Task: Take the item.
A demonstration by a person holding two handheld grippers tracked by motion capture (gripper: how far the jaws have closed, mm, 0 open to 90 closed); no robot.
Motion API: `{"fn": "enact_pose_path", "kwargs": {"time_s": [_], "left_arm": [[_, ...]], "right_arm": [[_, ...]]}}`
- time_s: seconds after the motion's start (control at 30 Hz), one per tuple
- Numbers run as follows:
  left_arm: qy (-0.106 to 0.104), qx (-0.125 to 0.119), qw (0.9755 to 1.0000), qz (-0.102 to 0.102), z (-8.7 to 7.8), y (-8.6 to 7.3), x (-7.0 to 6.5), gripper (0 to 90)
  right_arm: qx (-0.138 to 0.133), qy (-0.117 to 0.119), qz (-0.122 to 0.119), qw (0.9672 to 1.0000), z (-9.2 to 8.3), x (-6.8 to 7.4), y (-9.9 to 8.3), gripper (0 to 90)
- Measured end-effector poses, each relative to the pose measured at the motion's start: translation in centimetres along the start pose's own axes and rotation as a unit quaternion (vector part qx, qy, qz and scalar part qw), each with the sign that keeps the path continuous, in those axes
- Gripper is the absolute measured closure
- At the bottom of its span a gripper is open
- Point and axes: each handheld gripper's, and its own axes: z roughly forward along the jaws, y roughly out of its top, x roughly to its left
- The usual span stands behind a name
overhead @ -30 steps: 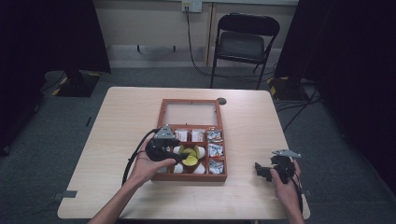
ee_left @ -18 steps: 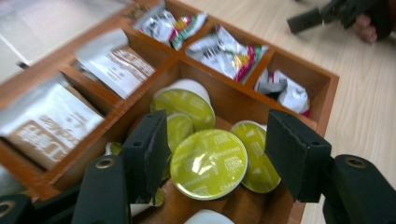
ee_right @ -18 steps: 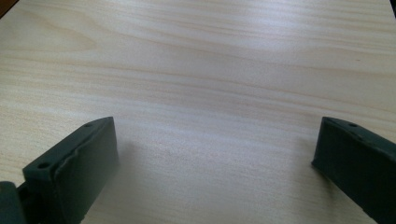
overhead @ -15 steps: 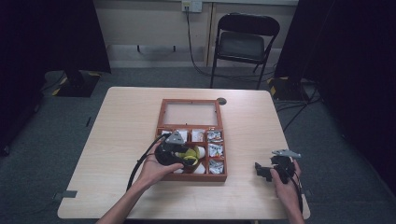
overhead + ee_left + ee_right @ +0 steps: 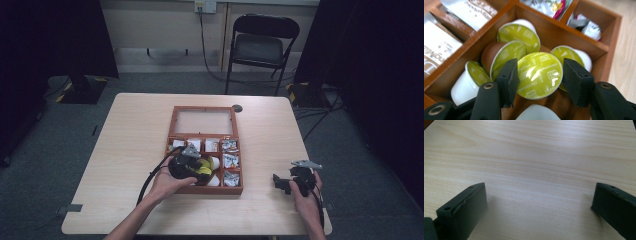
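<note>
- Cappuccino capsule (image 5: 539, 75) is lying lid-up in a front compartment of the wooden box (image 5: 239, 189) on the worktop (image 5: 130, 140), among other green-lidded capsules (image 5: 519, 36).
- Left gripper (image 5: 540, 80) is straddling it, jaws just closing; left pad touching its rim, right pad slightly clear.
- Right gripper (image 5: 539, 202) is hovering spread wide over bare worktop.

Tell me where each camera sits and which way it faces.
High view: above the person's side, looking forward and down on the table; forearms and both hands show.
Left gripper view: rides the left claw, looking into the wooden box at a cappuccino capsule.
Right gripper view: rides the right claw, facing bare tabletop.
High and left gripper views share the box.
</note>
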Motion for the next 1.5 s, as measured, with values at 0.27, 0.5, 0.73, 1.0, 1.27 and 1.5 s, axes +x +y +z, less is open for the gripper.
{"fn": "enact_pose_path", "kwargs": {"time_s": [0.27, 0.5, 0.73, 1.0, 1.27, 1.5], "left_arm": [[0.0, 0.015, 0.9999, -0.003, 0.3, -0.1, 0.1, 48.4], [-0.002, 0.025, 0.9997, -0.001, 0.7, 0.0, 0.0, 45.8], [-0.001, 0.039, 0.9992, -0.004, 0.9, 0.2, 0.0, 44.0], [0.013, 0.059, 0.9981, 0.007, 1.3, 0.5, -0.2, 41.8], [0.04, 0.083, 0.9948, 0.043, 1.8, 0.7, -1.1, 41.4], [0.039, 0.085, 0.9948, 0.041, 1.9, 0.8, -1.0, 41.7]], "right_arm": [[0.0, 0.0, 0.0, 1.0, 0.0, 0.0, 0.0, 0.0], [0.0, 0.0, 0.0, 1.0, 0.0, 0.0, 0.0, 0.0], [0.0, 0.0, 0.0, 1.0, 0.0, 0.0, 0.0, 0.0], [0.0, 0.0, 0.0, 1.0, 0.0, 0.0, 0.0, 0.0], [0.0, 0.0, 0.0, 1.0, 0.0, 0.0, 0.0, 0.0], [0.0, 0.0, 0.0, 1.0, 0.0, 0.0, 0.0, 0.0]]}}
